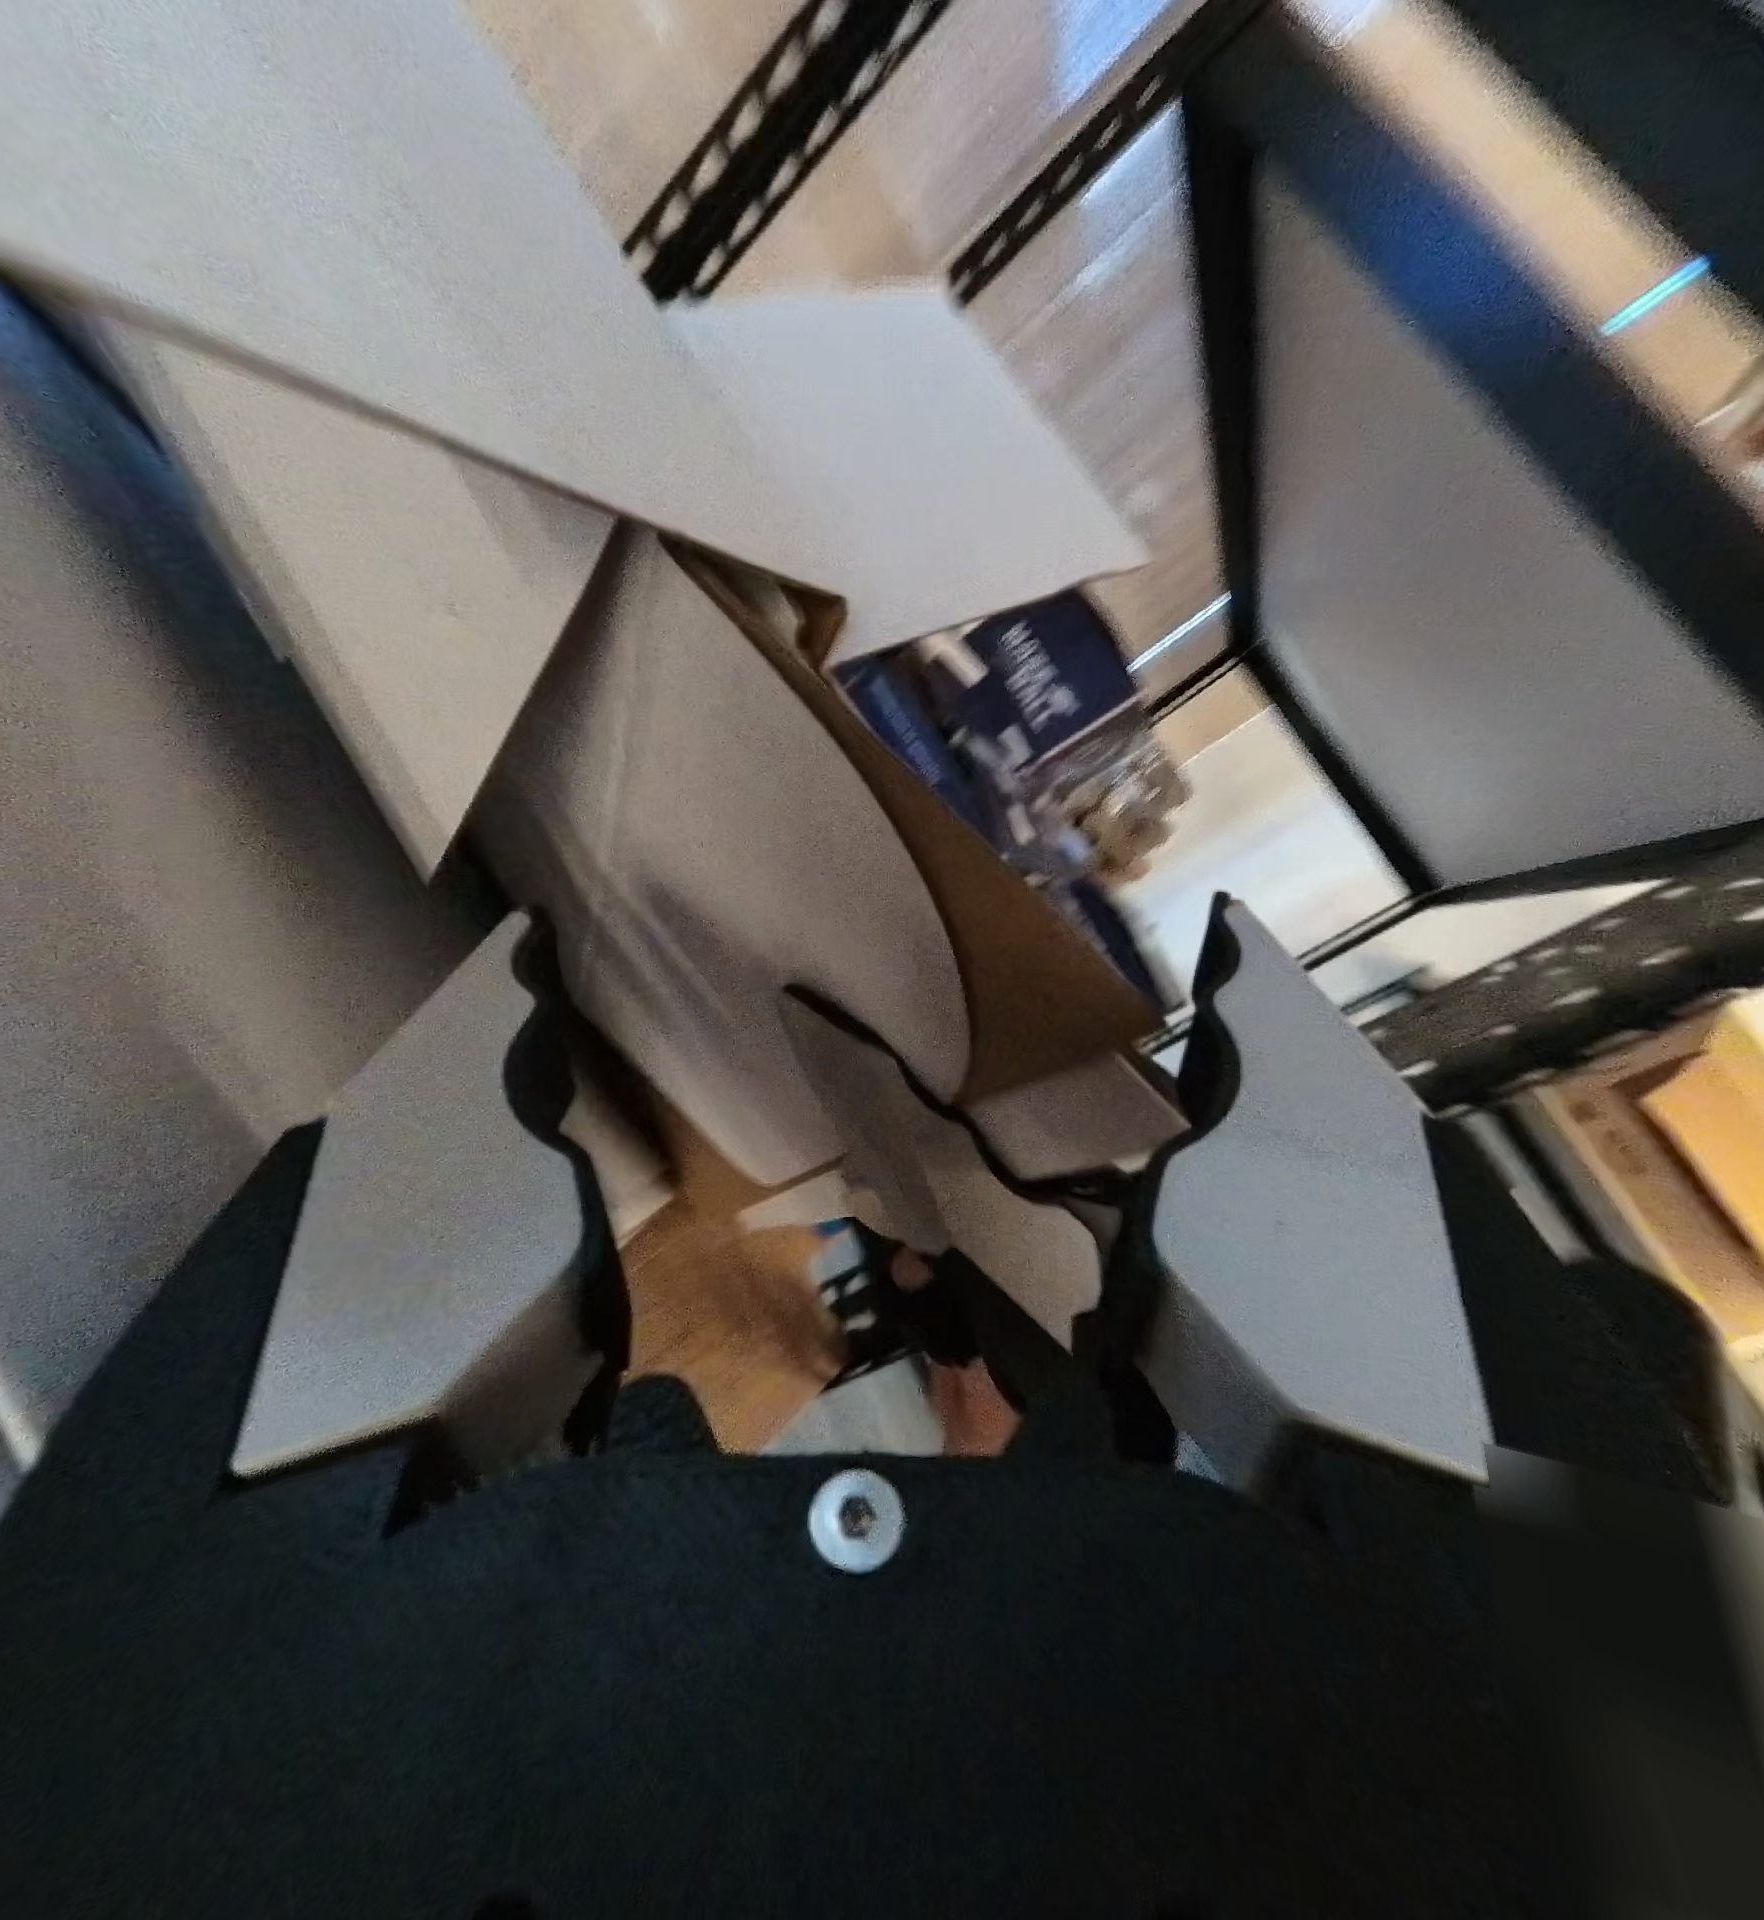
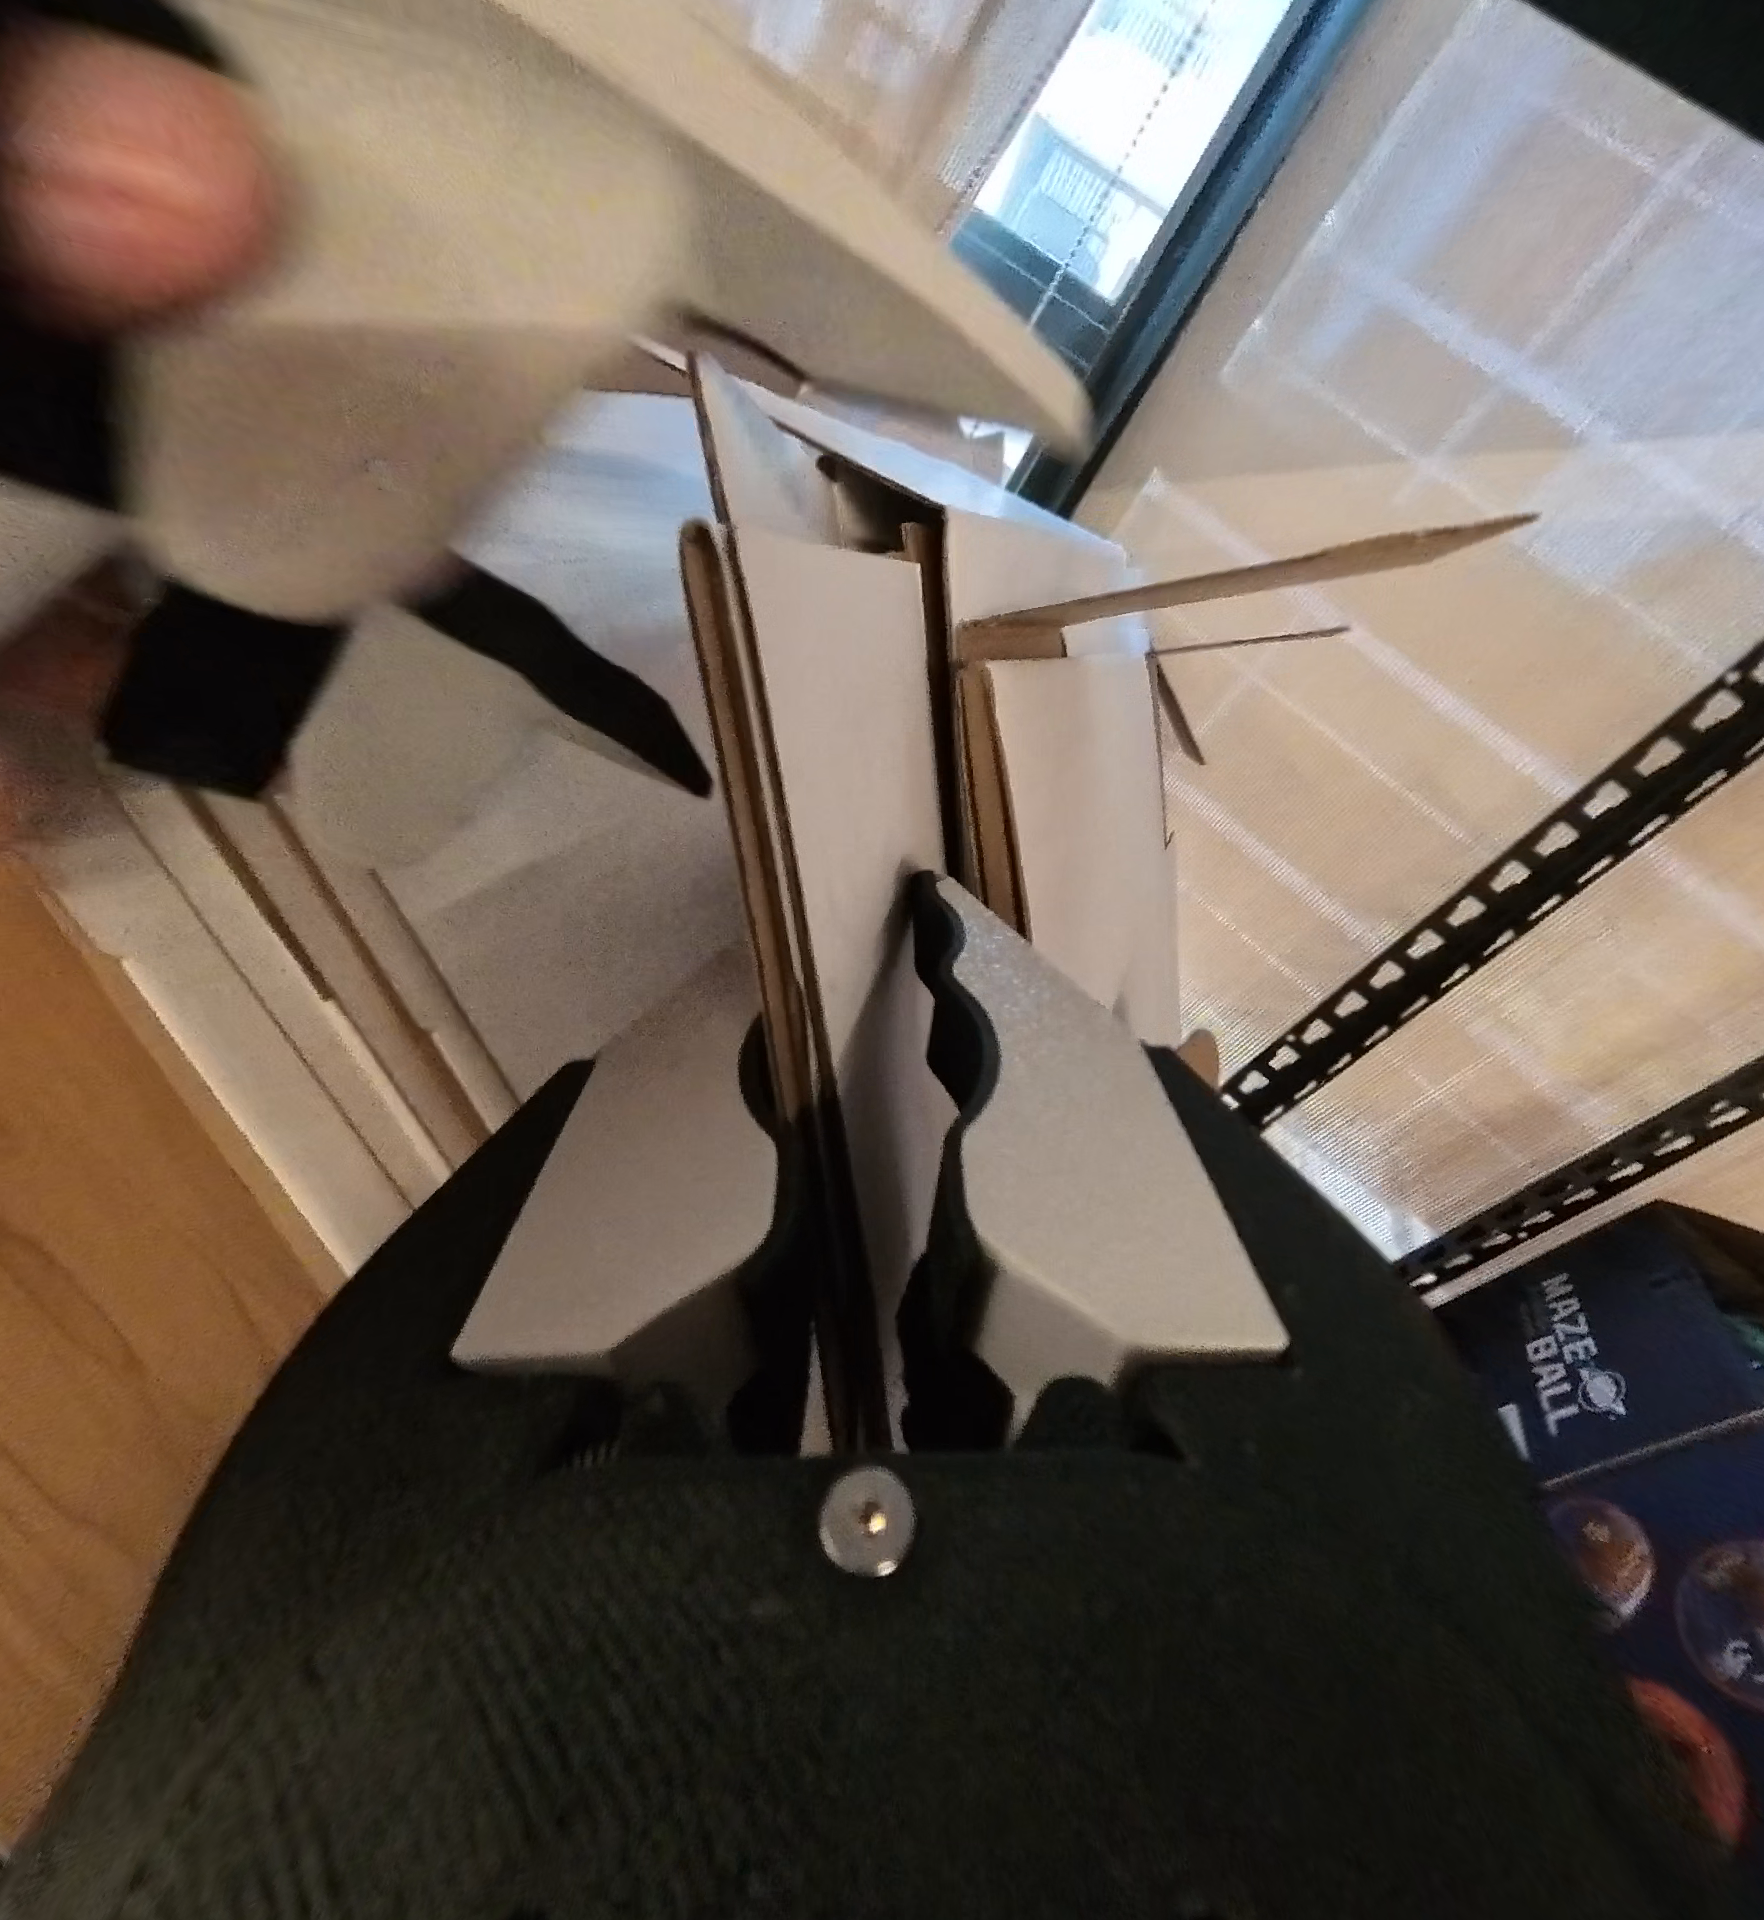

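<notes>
A white cardboard box (image 2: 836, 727) with brown inner faces and loose flaps is held up in the air. My right gripper (image 2: 836, 987) is shut on one of its folded panels, which runs straight up between the fingers. My left gripper (image 1: 873, 966) is open, its fingers wide apart on either side of the box's curved flap (image 1: 732, 831) and not touching it. In the right wrist view the left gripper (image 2: 878, 592) is blurred at the upper left, open about the box's far end, with a person's finger (image 2: 130, 177) on it.
A dark blue printed box (image 2: 1636, 1507) stands at the lower right, also seen in the left wrist view (image 1: 1044, 717). Black perforated shelf rails (image 2: 1532, 862) cross the right side. A wooden table (image 2: 78, 1195) lies at the left, and a dark-framed window (image 2: 1096, 177) is beyond. There is about 4 centimeters between the tips of the two grippers.
</notes>
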